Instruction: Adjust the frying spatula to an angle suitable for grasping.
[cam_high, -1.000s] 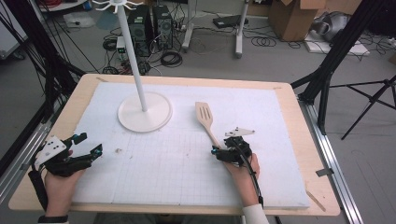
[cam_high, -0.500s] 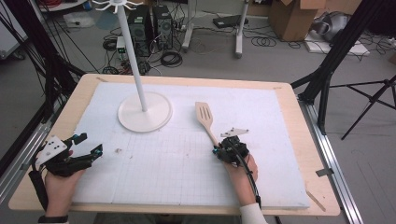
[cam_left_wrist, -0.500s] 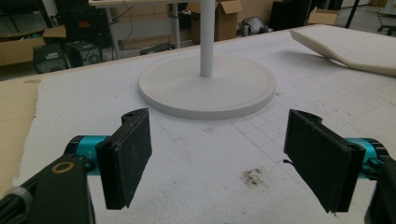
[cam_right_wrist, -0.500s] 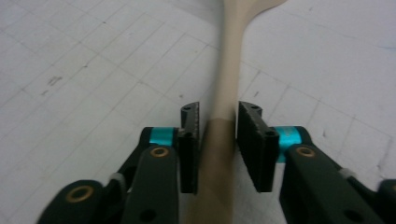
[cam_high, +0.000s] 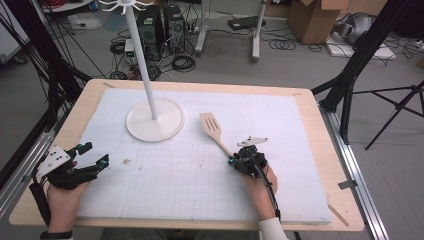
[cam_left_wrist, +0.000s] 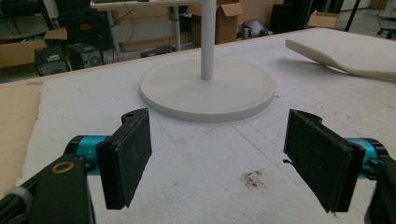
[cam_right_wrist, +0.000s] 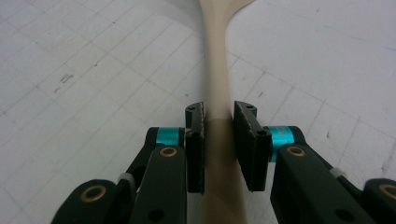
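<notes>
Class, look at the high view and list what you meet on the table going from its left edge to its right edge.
Left gripper → small dark speck on the mat → white stand's round base → wooden spatula's slotted blade → right gripper, its fingers closed on the spatula's handle.

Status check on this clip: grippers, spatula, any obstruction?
Right gripper just closed on wooden spatula handle. Left gripper open, idle. White stand beside spatula, not blocking.

Right tool (cam_right_wrist: 218, 140): jaws have just been closing and now stand on either side of the spatula (cam_right_wrist: 217, 79) handle, pads against it or nearly so. Handle runs straight away up the frame, lying on the white gridded mat (cam_right_wrist: 84, 70).
</notes>
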